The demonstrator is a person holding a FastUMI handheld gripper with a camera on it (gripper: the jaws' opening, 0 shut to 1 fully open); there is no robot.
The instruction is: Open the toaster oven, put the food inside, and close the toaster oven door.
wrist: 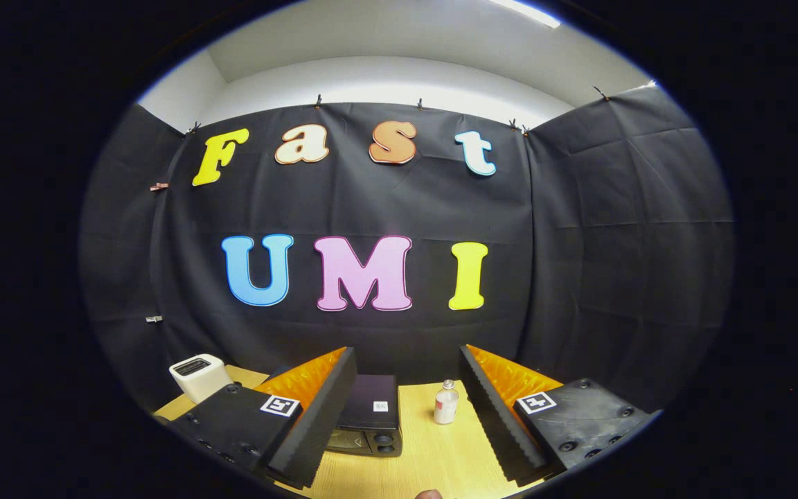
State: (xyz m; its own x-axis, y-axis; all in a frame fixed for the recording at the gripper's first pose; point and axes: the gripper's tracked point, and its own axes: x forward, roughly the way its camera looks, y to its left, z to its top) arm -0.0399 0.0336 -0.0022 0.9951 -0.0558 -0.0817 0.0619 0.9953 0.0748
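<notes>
Gripper [407,352] held high over the wooden table [433,457], pointing nearly level at the black cloth wall [614,242] rather than down at the work. Looks like a standoff pose, far enough back to take in the whole bench at once. Fingers spread wide, gripping nothing, with only open air and cloth between the tips. Roll close to level, both fingers rising evenly to either side.

Black toaster oven [371,405] sits on the table below and just beyond the fingers, nearer the left one, which hides its left part. Seen steeply from above: flat top, then a strip of front with two knobs at the right. No door flap visible hanging forward, so probably shut, though the angle leaves that unsure. Front faces the gripper, likely so the door can be reached head-on.

Small clear bottle [446,403] with a pale label stands upright just right of the oven, apart from it and close to the right finger. White pop-up toaster [199,375] stands off to the left, clear of the oven's front. A rounded brownish bit [430,494] shows at the table's near edge, too little of it to name.

No food recognisable on the table, which would fit either food waiting somewhere unseen or food already behind a closed door.
</notes>
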